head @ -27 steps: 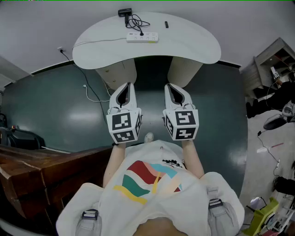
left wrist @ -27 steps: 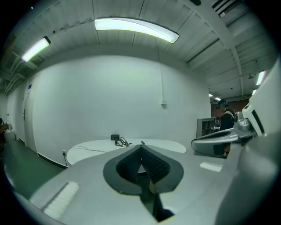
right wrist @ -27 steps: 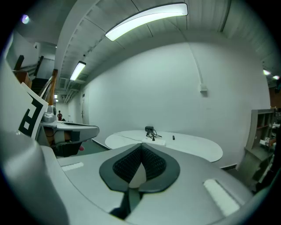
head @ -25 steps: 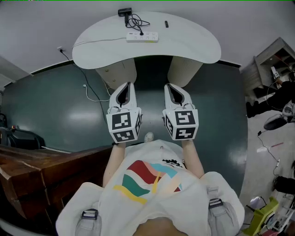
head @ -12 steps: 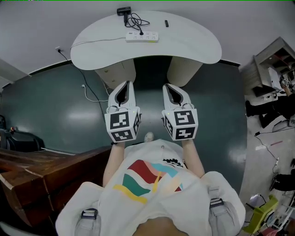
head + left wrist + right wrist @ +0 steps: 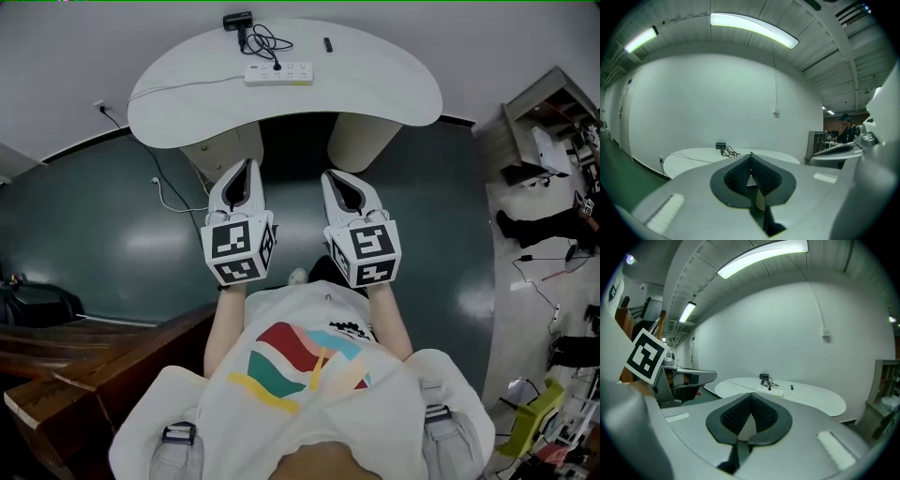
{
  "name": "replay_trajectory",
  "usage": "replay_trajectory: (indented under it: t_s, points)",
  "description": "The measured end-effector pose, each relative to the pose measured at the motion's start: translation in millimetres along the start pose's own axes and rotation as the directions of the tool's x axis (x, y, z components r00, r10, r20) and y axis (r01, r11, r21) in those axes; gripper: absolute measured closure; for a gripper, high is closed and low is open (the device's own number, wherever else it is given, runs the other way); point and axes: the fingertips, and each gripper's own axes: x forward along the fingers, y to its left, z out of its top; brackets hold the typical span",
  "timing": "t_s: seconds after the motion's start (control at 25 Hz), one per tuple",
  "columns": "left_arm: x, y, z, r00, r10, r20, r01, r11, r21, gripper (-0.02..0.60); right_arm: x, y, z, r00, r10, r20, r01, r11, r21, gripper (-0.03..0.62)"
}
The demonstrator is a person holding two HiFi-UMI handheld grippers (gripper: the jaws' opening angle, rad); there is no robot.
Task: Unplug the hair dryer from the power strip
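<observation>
The person holds a gripper in each hand, out in front of the chest. The left gripper and the right gripper sit side by side with a gap between them. Both point forward and a little down. Each one has its two jaws pressed together, with nothing between them. The bare left arm and right arm reach out from the body to the grippers.

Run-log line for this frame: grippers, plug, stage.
left gripper: shut, empty | right gripper: shut, empty | hair dryer: plugged into power strip on table | stage: grippers short of table
</observation>
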Motion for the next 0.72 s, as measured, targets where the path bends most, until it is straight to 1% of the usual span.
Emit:
replay_trajectory:
  t_s: [0.12,0.24,0.44,0.6,0.72]
  points:
    - [8.4,4.3,-7.5,1.0,-0.005,-0.018,0.004,1.0,-0.013,0.581,0.4,-6.9,-4.9,1.0,-0.026,-0.011,0.026,1.0,0.01,0.582]
    - [19.7,7.9,-9.7,1.0,-0.008,-0.027,0.008,1.0,-0.007,0.581,7.2,-18.1,-6.1,0.999,-0.043,-0.019,0.043,0.999,0.032,0.582]
    - [50.4,16.8,-11.4,0.999,0.012,-0.035,-0.013,1.0,-0.022,0.581,33.6,-35.3,-0.8,1.0,-0.025,-0.012,0.026,0.999,0.026,0.582]
    - [84.9,27.0,-22.1,0.997,0.044,-0.063,-0.046,0.998,-0.031,0.581,75.6,-57.6,-5.3,0.999,0.016,-0.042,-0.015,1.0,0.026,0.582]
    - [132.8,41.4,-26.2,0.995,0.051,-0.088,-0.055,0.998,-0.041,0.581,128.3,-83.2,2.5,0.997,0.036,-0.061,-0.034,0.999,0.038,0.582]
